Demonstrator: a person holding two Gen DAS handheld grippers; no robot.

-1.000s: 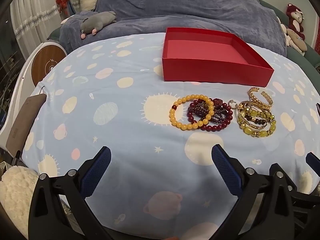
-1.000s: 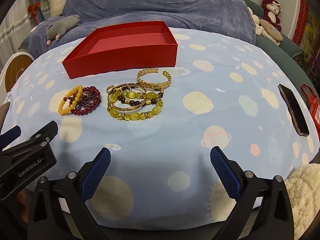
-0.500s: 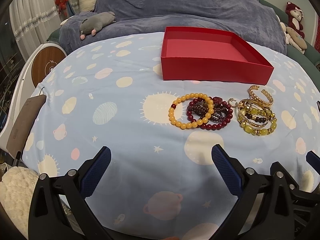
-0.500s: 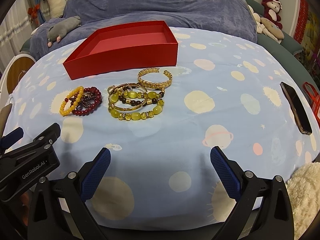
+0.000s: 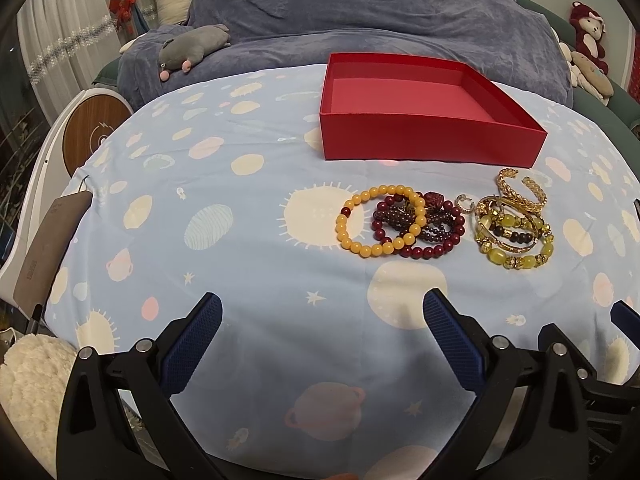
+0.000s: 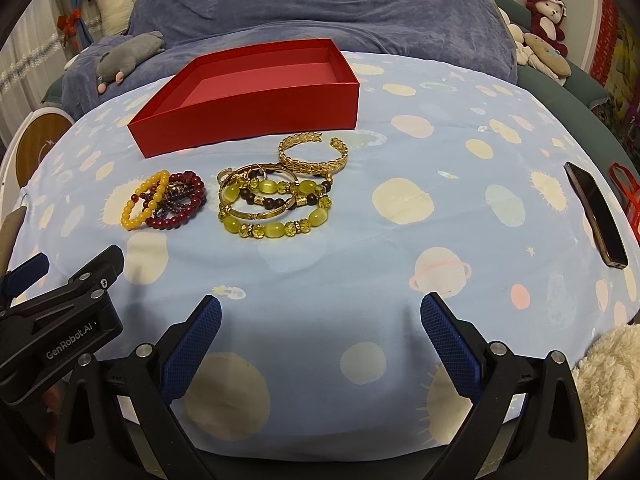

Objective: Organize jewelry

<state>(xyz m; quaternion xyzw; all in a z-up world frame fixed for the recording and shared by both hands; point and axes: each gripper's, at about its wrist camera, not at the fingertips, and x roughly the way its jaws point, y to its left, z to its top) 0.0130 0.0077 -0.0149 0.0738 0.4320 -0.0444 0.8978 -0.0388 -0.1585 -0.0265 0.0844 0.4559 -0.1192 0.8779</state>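
Observation:
An empty red box (image 5: 428,148) (image 6: 256,112) stands on the blue patterned cloth. In front of it lie a yellow bead bracelet (image 5: 362,242) (image 6: 136,210), dark red bead bracelets (image 5: 436,240) (image 6: 180,208), a small ring (image 5: 464,203), green-and-gold bracelets (image 5: 514,240) (image 6: 272,204) and a gold leaf cuff (image 5: 520,190) (image 6: 312,152). My left gripper (image 5: 322,328) is open and empty, short of the yellow bracelet. My right gripper (image 6: 320,328) is open and empty, short of the green bracelets.
A black phone (image 6: 596,216) lies at the right edge of the cloth. A grey plush toy (image 5: 192,50) lies on the blue blanket behind. A fluffy white cushion (image 6: 612,380) sits at the near right. The left gripper's body (image 6: 60,320) shows at the lower left of the right wrist view.
Both grippers have drifted slightly; the jewelry and box sit a little differently in view. Nothing was grasped or moved on the cloth.

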